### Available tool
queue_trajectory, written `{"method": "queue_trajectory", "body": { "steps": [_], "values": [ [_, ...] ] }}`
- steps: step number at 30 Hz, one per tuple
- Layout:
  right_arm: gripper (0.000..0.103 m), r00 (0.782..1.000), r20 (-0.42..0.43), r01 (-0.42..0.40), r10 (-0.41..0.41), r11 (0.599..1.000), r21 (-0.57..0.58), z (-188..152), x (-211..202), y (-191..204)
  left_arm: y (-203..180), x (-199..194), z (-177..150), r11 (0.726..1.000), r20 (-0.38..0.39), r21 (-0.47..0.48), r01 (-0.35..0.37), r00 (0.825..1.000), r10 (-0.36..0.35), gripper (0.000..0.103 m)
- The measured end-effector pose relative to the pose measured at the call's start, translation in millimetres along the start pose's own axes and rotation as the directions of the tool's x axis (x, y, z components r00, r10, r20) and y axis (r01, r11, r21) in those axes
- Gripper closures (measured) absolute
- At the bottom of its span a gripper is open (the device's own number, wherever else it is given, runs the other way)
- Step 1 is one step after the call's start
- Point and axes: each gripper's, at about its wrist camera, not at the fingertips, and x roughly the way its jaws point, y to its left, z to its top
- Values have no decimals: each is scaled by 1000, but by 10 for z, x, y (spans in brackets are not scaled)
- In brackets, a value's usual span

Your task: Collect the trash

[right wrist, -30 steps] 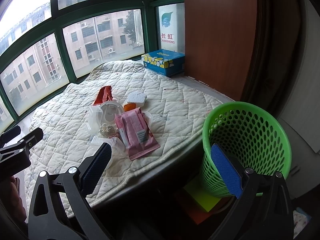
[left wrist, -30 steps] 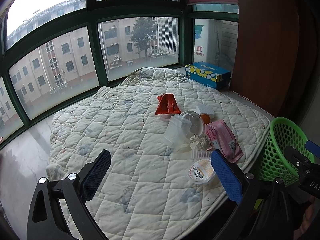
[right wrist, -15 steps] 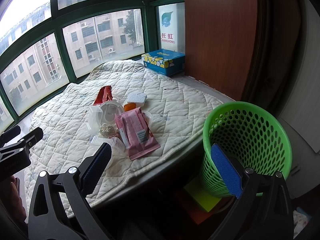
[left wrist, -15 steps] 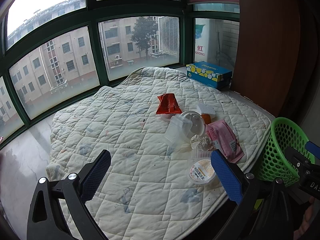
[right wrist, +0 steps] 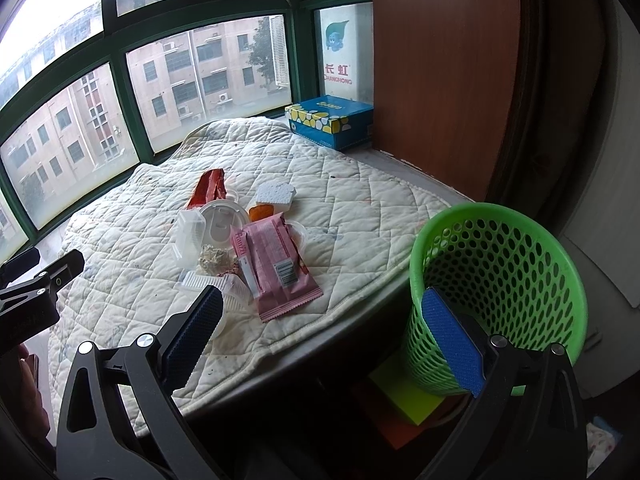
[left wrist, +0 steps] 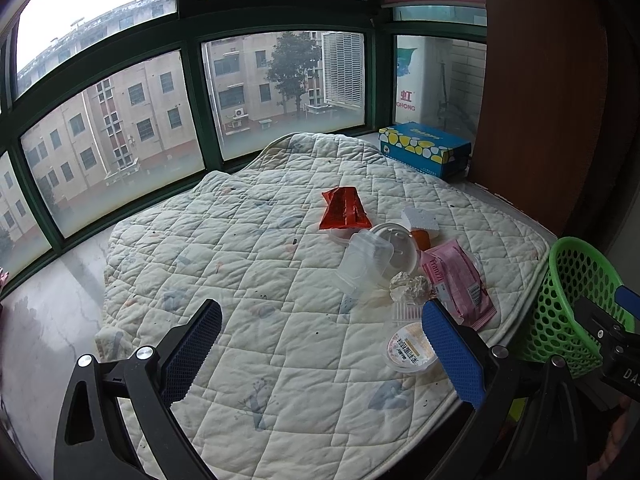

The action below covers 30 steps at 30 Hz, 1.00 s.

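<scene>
Left gripper (left wrist: 320, 344) jaws spread, empty – right gripper (right wrist: 320, 332) jaws spread, empty too. Trash pile on quilt (left wrist: 224, 248): pink wrapper (right wrist: 276, 264) center, red wrapper (right wrist: 208, 194) at 11 o'clock of it. Green basket (right wrist: 496, 292) at 3 o'clock, off the quilt edge.

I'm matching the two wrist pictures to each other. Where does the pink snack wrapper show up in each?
Left wrist: pink snack wrapper right of centre, near the quilt's right edge.
Right wrist: pink snack wrapper just left of centre, at the pile's near side.
Shared landmark: green mesh basket, right of the wrapper in both.
</scene>
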Motion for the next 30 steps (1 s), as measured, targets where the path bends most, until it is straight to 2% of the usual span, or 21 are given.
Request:
{"method": "queue_trajectory", "body": {
  "steps": [16,30],
  "values": [
    [5,999,-24,-26,25,999,-23,66,203,78,80,188,96,999,-32,-17,-29,999,29,6],
    [5,995,-54,-82,78,994,-78,214,591,206,325,395,229,995,-53,-62,-77,996,74,6]
  ]
}}
